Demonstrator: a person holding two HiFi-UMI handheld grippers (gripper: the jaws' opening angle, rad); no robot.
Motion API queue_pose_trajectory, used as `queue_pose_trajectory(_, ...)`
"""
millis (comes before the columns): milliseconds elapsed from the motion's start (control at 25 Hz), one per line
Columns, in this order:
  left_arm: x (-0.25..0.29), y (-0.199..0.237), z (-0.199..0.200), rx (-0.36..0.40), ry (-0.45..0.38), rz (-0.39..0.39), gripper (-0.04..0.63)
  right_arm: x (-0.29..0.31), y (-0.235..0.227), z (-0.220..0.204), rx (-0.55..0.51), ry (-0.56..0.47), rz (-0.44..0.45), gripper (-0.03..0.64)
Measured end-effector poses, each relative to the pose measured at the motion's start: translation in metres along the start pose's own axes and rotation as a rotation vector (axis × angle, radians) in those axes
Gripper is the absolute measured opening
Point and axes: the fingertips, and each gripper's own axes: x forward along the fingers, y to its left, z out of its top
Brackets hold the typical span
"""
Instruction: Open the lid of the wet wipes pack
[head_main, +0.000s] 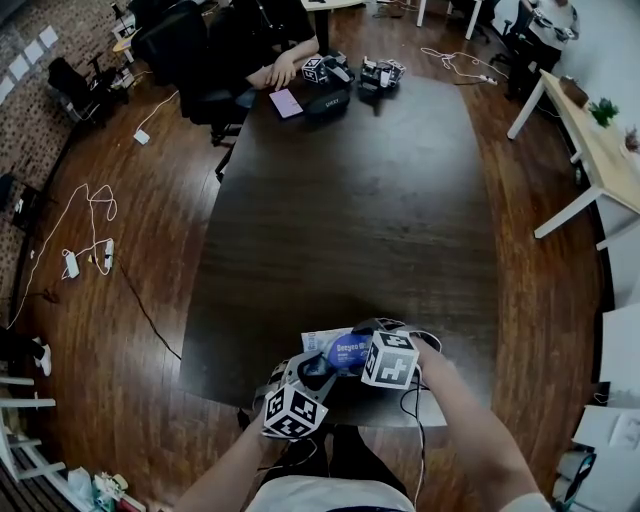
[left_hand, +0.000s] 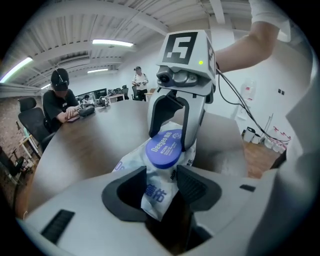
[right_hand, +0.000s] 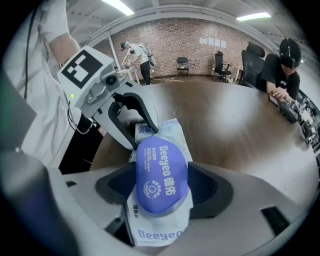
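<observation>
The wet wipes pack (head_main: 318, 342) is being held at six o'clock in the head view, over the table's (head_main: 350, 200) near edge, with the left gripper (left_hand: 160, 176) clamping its crinkled end. The right gripper (right_hand: 161, 186) is straddling the blue lid (right_hand: 161, 172), jaws spread wide and not visibly squeezing. Closing flat across the lid is risking pressing it shut, or twisting the soft pack free. Only the left gripper view is showing that clamp. The head view is burying it under both grippers.
</observation>
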Motion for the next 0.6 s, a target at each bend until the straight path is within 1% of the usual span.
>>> queue_pose_trajectory(200, 0.0013, 0.0013, -0.0007, -0.005, -0.001, -0.002, 0.189, -0.0018, -0.0047, 0.0025, 0.057, -0.016, 0.076, 0.330)
queue_pose_trajectory(400, 0.0031, 0.0013, -0.0012, 0.004, -0.008, 0.001, 0.189, -0.0026, -0.0096, 0.0019, 0.157, -0.068, 0.160, 0.330)
queue_pose_trajectory(480, 0.0032, 0.0013, -0.0015, 0.002, -0.012, 0.001, 0.189, -0.0047, -0.0102, 0.0027, 0.164, -0.064, 0.172, 0.330)
queue_pose_trajectory(600, 0.0028, 0.0012, -0.0020, -0.004, -0.017, 0.001, 0.189, -0.0064, -0.0100, 0.0027, 0.145, -0.051, 0.156, 0.331)
